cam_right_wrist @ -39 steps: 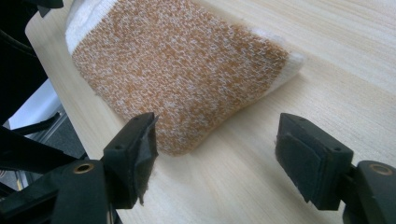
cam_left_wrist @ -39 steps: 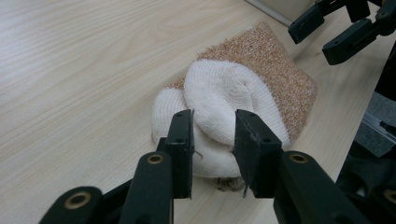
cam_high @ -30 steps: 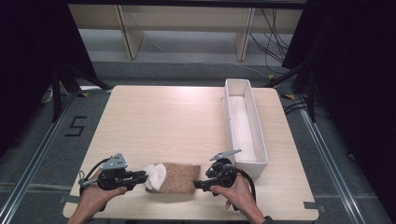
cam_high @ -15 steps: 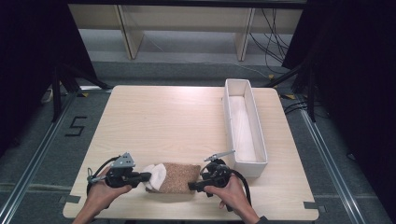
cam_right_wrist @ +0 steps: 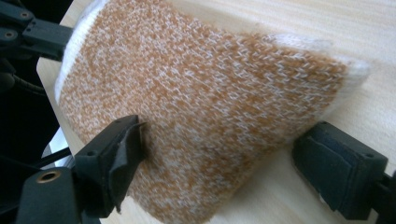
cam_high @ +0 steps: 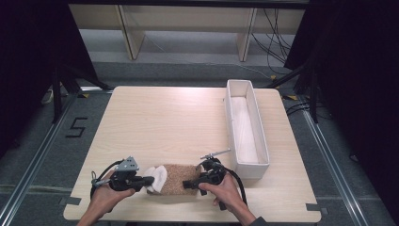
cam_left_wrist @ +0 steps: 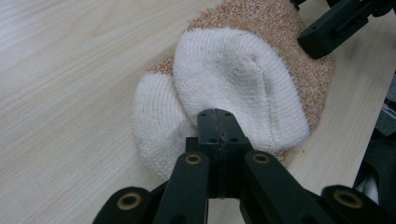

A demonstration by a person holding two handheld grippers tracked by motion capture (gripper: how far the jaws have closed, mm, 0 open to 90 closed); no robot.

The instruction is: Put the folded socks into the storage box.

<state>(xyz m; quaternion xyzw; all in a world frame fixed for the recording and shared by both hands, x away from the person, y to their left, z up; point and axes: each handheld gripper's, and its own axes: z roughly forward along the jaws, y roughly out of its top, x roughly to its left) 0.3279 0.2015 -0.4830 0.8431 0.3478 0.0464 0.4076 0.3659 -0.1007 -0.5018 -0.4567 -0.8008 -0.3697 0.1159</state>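
A folded brown speckled sock (cam_high: 176,179) with white toe ends lies near the table's front edge. My left gripper (cam_high: 149,180) is at its left end, jaws shut on the white toe fabric (cam_left_wrist: 243,79); the closed tip (cam_left_wrist: 217,125) presses into the knit. At the sock's right end my right gripper (cam_high: 189,183) stands open. Its two fingers (cam_right_wrist: 116,149) straddle the brown end of the sock (cam_right_wrist: 210,98), one on each side. The right gripper's black jaws (cam_left_wrist: 343,21) appear beyond the sock in the left gripper view.
A long white bin (cam_high: 247,127) stands along the right side of the wooden table (cam_high: 164,122), close to my right hand. The table's front edge runs just below both hands. Shelving and cables lie beyond the far edge.
Both grippers have drawn in toward each other along the sock; the left moved right onto the white toe, the right moved left over the brown end.
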